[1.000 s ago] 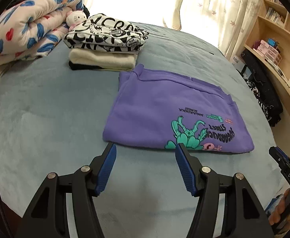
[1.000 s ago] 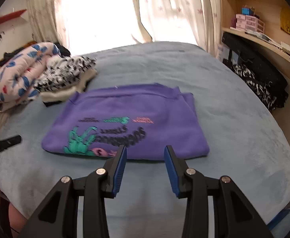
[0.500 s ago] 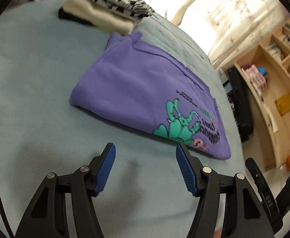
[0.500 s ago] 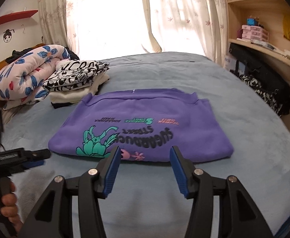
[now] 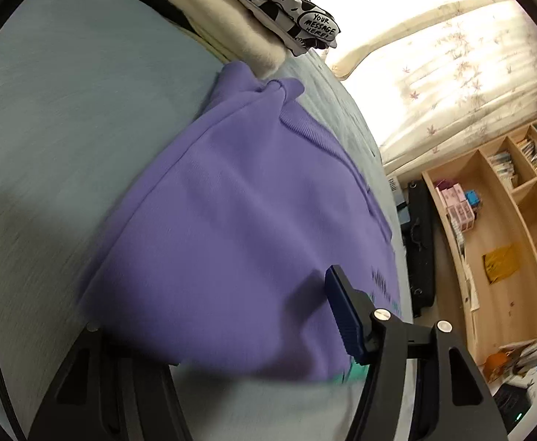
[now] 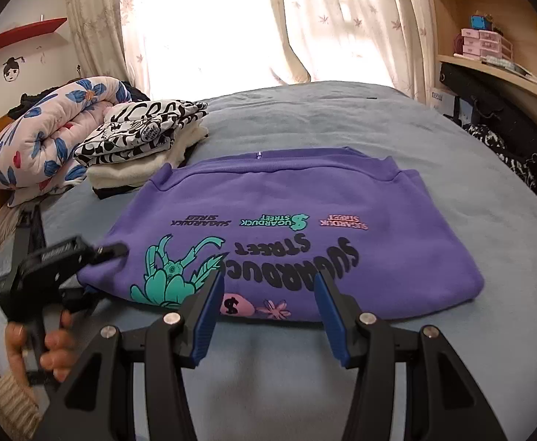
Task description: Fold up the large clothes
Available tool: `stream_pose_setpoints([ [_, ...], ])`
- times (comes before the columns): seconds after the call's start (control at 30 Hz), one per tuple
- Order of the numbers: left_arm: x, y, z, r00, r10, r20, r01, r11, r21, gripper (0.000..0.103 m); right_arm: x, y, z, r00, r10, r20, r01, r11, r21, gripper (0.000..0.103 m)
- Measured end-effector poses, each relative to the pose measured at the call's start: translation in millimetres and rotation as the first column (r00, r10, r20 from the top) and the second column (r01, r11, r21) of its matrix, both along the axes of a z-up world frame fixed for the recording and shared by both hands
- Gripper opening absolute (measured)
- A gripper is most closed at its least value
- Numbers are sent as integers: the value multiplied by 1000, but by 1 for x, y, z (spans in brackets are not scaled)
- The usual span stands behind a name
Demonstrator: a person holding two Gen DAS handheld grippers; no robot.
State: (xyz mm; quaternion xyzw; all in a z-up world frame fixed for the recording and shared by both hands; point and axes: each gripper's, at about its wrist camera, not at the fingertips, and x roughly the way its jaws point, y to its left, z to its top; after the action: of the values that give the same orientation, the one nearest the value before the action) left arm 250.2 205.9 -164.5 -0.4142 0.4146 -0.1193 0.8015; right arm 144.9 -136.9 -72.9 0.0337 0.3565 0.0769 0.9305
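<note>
A purple sweatshirt (image 6: 305,213) with a teal print and black lettering lies folded flat on the grey-blue bed. My left gripper (image 5: 209,316) is open and straddles the sweatshirt's (image 5: 253,220) left end; one finger is slid under the cloth and hidden, the other blue pad (image 5: 343,316) rests above it. It also shows in the right wrist view (image 6: 99,253), at the shirt's left edge. My right gripper (image 6: 268,316) is open and empty, at the shirt's near edge, just above the bed.
A stack of folded clothes (image 6: 139,147), topped by a black-and-white printed one, sits left of the sweatshirt, beside a rolled floral quilt (image 6: 44,139). Wooden shelves (image 5: 507,228) and black bags (image 6: 507,136) line the right side. Curtains (image 6: 342,22) hang behind the bed.
My left gripper has swung down and rolled onto the sweatshirt's left end, one finger going under the cloth. My right gripper has come slightly closer to the near edge.
</note>
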Motion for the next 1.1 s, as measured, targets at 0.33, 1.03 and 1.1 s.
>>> stream_pose_setpoints([
  [0.33, 12, -3, -9, 995, 51, 87, -56, 997, 50, 23, 57, 14, 6, 1000, -12, 18, 13, 998, -58, 40],
  [1.03, -3, -64, 83, 959, -28, 281, -91, 911, 402, 15, 134, 32, -66, 991, 75, -112, -76, 997, -2, 24],
  [1.1, -2, -82, 105, 948, -58, 314, -86, 901, 426, 15, 135, 25, -67, 989, 82, -122, -77, 996, 46, 24],
])
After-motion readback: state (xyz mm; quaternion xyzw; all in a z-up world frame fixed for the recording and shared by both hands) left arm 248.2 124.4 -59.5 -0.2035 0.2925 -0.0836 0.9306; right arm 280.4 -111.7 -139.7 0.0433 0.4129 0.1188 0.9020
